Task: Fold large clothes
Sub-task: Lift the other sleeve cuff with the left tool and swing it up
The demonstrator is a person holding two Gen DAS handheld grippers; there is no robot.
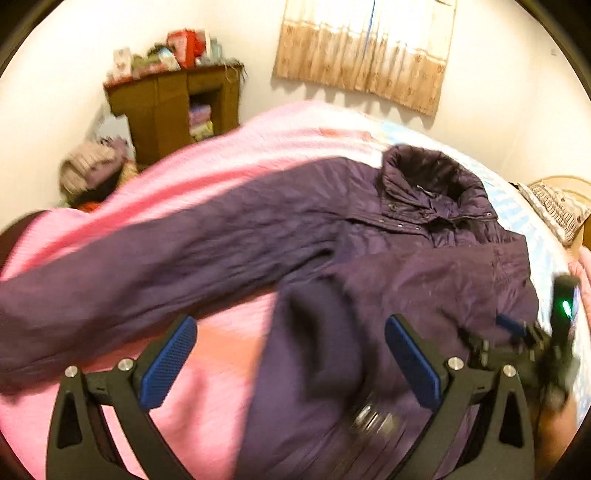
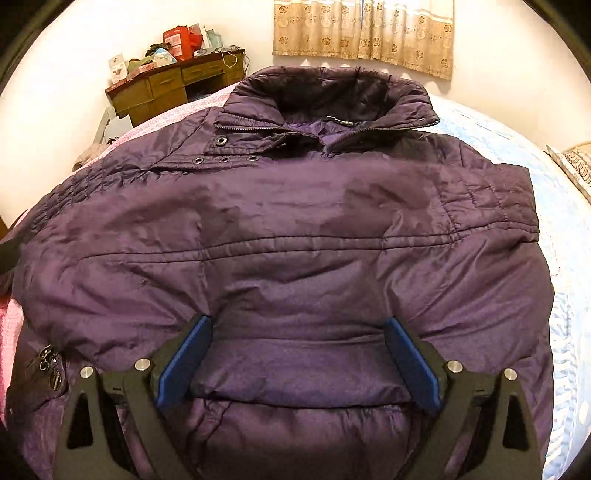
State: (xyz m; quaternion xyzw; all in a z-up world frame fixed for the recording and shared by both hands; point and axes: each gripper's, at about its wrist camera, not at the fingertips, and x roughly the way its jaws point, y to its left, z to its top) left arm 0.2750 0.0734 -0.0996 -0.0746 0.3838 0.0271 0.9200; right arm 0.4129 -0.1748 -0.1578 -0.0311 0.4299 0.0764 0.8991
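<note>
A dark purple padded jacket [image 1: 406, 258] lies front up on the bed, collar towards the far wall. One sleeve [image 1: 147, 266] stretches out to the left over the pink cover; the other sleeve [image 2: 295, 251] is folded across the chest. My left gripper [image 1: 291, 354] is open above the jacket's lower left edge, holding nothing. My right gripper [image 2: 297, 354] is open low over the folded sleeve's cuff, pads [image 2: 186, 358] either side of the fabric. It also shows at the right edge of the left wrist view [image 1: 524, 332].
The bed has a pink cover [image 1: 207, 387] on the left and a pale blue sheet [image 2: 569, 295] on the right. A wooden desk [image 2: 173, 88] piled with boxes stands at the far wall. A curtain [image 2: 365, 33] hangs behind. A patterned pillow [image 1: 557, 210] lies far right.
</note>
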